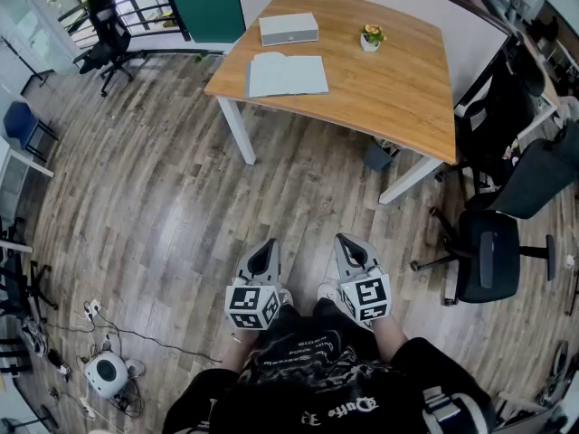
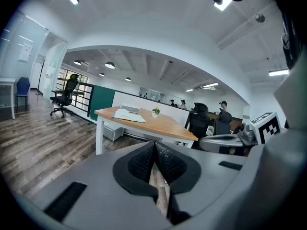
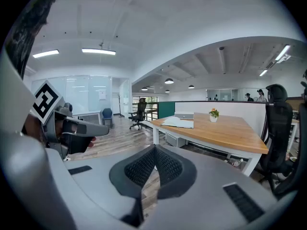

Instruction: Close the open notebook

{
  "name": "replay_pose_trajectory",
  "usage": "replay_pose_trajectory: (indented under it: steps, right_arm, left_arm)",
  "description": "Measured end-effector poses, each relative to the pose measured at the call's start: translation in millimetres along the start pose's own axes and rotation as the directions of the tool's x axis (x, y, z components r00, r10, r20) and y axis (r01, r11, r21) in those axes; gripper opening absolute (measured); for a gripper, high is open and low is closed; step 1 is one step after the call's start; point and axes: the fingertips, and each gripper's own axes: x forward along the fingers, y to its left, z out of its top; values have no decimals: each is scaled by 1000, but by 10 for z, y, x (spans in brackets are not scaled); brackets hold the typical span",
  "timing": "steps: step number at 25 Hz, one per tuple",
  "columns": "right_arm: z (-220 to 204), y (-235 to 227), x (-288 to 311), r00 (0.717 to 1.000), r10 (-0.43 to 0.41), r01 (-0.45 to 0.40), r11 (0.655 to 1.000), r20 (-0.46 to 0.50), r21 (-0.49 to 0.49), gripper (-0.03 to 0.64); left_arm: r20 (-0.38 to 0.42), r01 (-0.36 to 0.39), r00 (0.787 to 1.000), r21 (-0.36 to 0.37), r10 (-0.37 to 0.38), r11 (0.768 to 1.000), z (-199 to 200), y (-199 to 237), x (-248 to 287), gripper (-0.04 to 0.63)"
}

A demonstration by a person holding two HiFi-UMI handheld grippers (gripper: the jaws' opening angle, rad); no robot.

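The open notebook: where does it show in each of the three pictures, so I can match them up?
Head view: the open pale-paged notebook lies top centre, near the wooden table's left edge.
Left gripper view: the notebook sits left of centre, on the table's near corner.
Right gripper view: the notebook sits just right of centre, at the table's left end.
Shared landmark: the small white-potted plant, right of the notebook in all three.

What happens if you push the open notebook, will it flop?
Probably floppy: the open notebook lies flat on the table, and its pages look thin, so one would likely bend and flip easily. It looks light, so a sideways push may just slide it across the smooth wood.
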Motion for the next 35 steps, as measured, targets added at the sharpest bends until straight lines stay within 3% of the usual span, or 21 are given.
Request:
replay_pose_trajectory:
  steps: [6,13,16,17,19,21,24,29,35]
  right_arm:
    - [8,288,-123,1000,-4,5,1000,-6,14,5]
    - [71,388,-138,1000,-17,17,1000,-9,19,6]
    - [128,344,-108,1000,-14,14,1000,-4,4,9]
    - [134,342,-99,1000,-6,6,1000,-10,-4,25]
    - [178,334,-85,1000,3,-3,1000,-13,0,151]
    - [288,305,-74,1000,-13,13,1000,11,24,194]
    - [420,298,-58,998,-42,40,997,47,62,221]
    - [523,469,37,996,-58,54,997,70,56,285]
    - [563,713,186,996,-42,42,999,73,4,296]
  left_arm:
    - [4,-17,1000,-1,17,1000,-34,165,-332,22]
    - [12,20,1000,39,-21,999,55,200,-426,21]
    - [34,33,999,3,-33,999,152,228,-423,23]
    - [42,35,999,-5,-35,999,187,234,-418,25]
    - [48,52,997,7,-52,999,254,233,-404,26]
    - [48,88,995,34,-90,995,322,229,-397,33]
    - [54,144,988,62,-148,988,379,238,-432,152]
    - [61,165,984,80,-170,983,450,377,-485,240]
    - [57,159,985,86,-164,984,425,570,-544,268]
